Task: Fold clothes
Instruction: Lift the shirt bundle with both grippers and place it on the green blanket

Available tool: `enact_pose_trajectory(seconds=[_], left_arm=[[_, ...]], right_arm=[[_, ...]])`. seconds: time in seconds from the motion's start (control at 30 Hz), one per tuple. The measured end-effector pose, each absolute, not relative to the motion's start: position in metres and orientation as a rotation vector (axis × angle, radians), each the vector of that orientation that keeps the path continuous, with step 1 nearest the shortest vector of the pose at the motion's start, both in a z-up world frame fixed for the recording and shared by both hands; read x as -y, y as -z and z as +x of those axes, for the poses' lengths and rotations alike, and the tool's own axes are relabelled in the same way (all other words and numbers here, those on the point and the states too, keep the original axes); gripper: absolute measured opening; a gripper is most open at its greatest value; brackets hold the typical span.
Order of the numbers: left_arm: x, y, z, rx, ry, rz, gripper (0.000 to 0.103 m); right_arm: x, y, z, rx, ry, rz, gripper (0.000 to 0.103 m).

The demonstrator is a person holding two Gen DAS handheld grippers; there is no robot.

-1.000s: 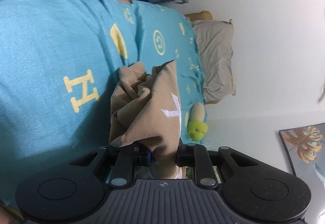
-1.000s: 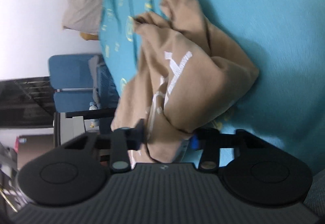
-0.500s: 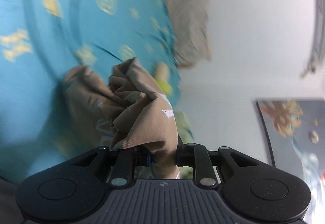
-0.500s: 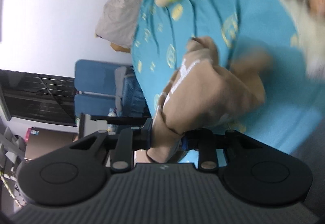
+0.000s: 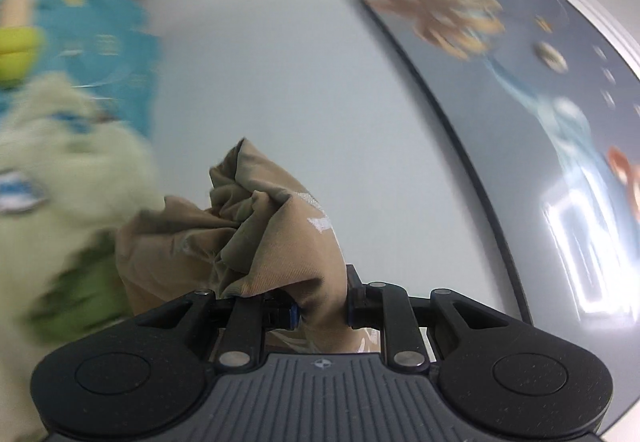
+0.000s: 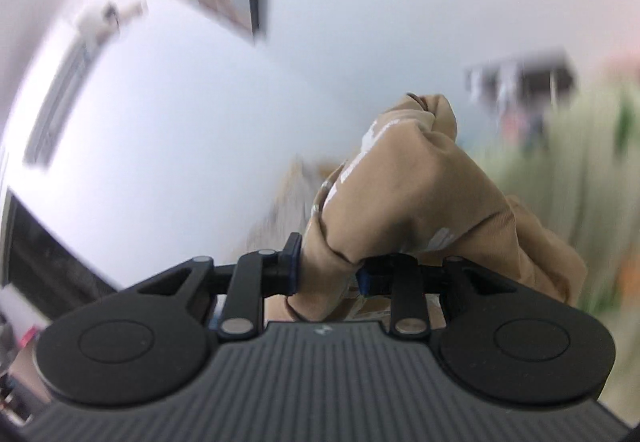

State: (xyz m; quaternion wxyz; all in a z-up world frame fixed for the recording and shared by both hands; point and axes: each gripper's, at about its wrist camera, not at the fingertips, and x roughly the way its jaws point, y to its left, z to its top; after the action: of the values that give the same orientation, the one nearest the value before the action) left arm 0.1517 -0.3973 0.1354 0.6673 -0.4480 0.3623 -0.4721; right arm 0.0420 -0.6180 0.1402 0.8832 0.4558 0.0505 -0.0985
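Both grippers are pinching bunched folds of one tan garment (image 5: 256, 238), the left gripper (image 5: 320, 312) and the right gripper (image 6: 328, 276) each clamping cloth up in the air before a white wall (image 5: 280, 61). To do this lift well, I judge the pinches should be kept tight and drawn apart evenly so the garment hangs flat. Counting: two grippers, one tan garment, one framed picture (image 5: 540, 101); the blurred greenish cloth (image 5: 60, 169) beside it is too smeared to count.

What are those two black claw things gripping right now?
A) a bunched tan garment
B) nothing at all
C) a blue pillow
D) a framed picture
A: bunched tan garment sits pinched in the left gripper, and the same tan cloth is clamped in the right gripper.
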Motion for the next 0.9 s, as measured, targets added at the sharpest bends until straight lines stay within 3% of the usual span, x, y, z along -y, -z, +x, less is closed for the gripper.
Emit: enact_pose_trajectory(seconds=[0.17,0.47,0.6,0.67,0.73,0.9], left_arm=[[0.477,-0.123,0.162,-0.805,1.197,-0.771,0.025],[0.465,0.023,0.106,-0.993,1.139,-0.444,0.028],[0.46,0.041,0.09,-0.944,1.116,-0.376,0.041],[0.464,0.035,0.093,-0.917,1.103,-0.347,0.053],[0.465,0.023,0.089,-0.897,1.07,-0.307,0.074],[0.436,-0.032,0.085,-0.79,1.048,-0.265,0.097]], right_arm=[[0.648,-0.135,0.03,-0.047,0.338,0.762,0.03],[0.62,0.015,0.018,-0.335,0.537,0.805,0.03],[0.616,0.052,0.011,-0.397,0.596,0.91,0.031],[0.619,0.056,0.014,-0.409,0.607,0.921,0.035],[0.618,0.054,0.014,-0.436,0.626,0.942,0.039],[0.591,0.034,0.001,-0.549,0.668,0.943,0.044]])
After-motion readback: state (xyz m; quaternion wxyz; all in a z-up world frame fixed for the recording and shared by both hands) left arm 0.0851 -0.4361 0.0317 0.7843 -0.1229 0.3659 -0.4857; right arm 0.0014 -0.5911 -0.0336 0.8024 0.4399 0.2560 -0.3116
